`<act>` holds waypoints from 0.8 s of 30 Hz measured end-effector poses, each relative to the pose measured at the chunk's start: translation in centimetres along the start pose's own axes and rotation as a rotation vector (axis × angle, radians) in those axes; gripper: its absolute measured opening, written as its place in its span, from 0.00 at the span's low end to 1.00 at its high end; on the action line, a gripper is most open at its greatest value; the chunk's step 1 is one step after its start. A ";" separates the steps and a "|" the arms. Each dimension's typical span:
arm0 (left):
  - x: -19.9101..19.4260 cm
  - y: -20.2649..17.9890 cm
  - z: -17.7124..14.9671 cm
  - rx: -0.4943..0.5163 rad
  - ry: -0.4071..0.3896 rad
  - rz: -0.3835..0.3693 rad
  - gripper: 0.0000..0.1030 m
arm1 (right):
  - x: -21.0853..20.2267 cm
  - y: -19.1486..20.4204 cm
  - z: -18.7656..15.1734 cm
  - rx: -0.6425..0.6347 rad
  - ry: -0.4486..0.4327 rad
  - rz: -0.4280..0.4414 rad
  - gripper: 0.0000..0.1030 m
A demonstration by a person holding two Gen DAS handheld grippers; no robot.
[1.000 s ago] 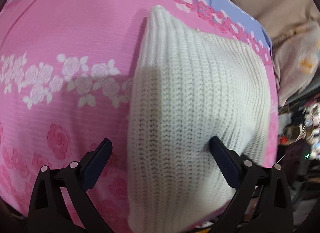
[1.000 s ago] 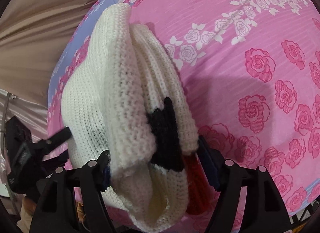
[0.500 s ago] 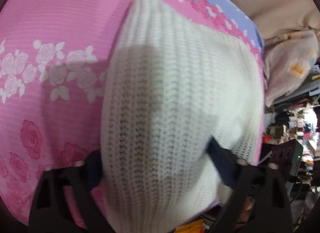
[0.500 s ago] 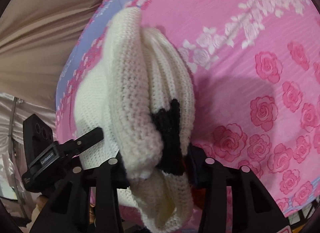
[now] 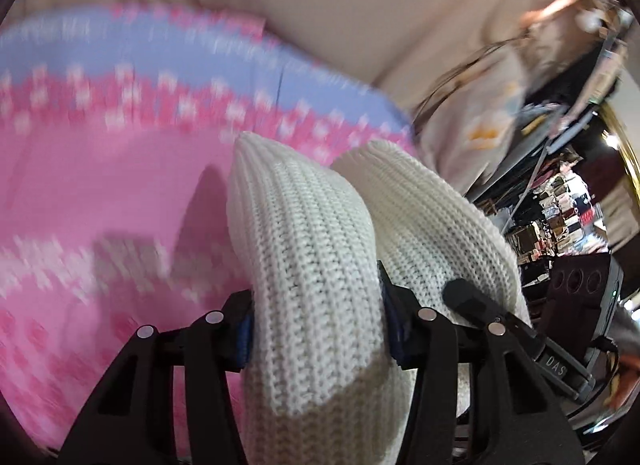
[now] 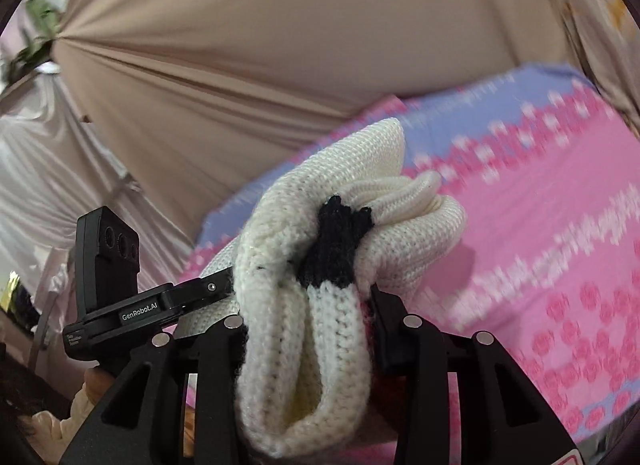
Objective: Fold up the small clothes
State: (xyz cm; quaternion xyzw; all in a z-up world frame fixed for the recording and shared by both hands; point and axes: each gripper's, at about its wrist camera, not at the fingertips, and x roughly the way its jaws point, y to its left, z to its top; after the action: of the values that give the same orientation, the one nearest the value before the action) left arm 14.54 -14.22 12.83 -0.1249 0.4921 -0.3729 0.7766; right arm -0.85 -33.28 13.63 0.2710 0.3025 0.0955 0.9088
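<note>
The left tongs [image 5: 316, 329] are pinching a thick fold of the cream knit sweater [image 5: 312, 265], holding it above the pink rose-print bedsheet [image 5: 100, 193]. The right tongs [image 6: 308, 329] are clamping the same sweater's bunched edge beside its black patch [image 6: 336, 249].

The sweater [image 5: 312, 265] is cream-white ribbed knit, with a black knitted patch [image 6: 336, 249]. The bedsheet [image 5: 100, 169] is pink with darker pink roses and white rose bands, edged by a pale blue band. The curtain [image 6: 240, 45] behind is plain beige. Both grippers are black.
</note>
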 end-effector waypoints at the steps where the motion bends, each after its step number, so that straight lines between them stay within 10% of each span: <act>1: -1.6 -0.1 0.3 0.019 -0.032 0.004 0.47 | -0.3 0.6 0.4 -0.020 -0.018 0.014 0.36; 5: -6.6 0.5 2.3 0.096 -0.151 0.069 0.51 | 3.0 1.9 -0.3 -0.054 -0.021 0.029 0.45; 8: -5.6 4.3 2.2 0.092 -0.136 0.205 0.61 | 11.6 -1.8 -3.9 0.022 0.158 -0.075 0.56; 11: -1.0 10.5 0.2 0.027 -0.023 0.384 0.64 | 15.6 -4.7 -7.6 0.047 0.303 -0.256 0.26; 14: 1.9 15.6 -3.5 -0.053 0.078 0.546 0.57 | 13.2 -3.6 -8.8 0.023 0.261 -0.237 0.17; 21: 0.9 16.8 -7.0 -0.110 0.088 0.540 0.58 | 15.5 0.1 -8.3 -0.151 0.283 -0.263 0.19; 24: 2.0 16.7 -7.3 -0.108 0.131 0.558 0.58 | 19.9 -2.6 -9.4 -0.113 0.419 -0.299 0.15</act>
State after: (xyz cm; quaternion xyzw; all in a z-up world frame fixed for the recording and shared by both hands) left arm 16.37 -2.83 -1.40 -0.0014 0.5758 -0.1253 0.8080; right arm 9.43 -24.62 -4.00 0.1464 0.5149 0.0311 0.8441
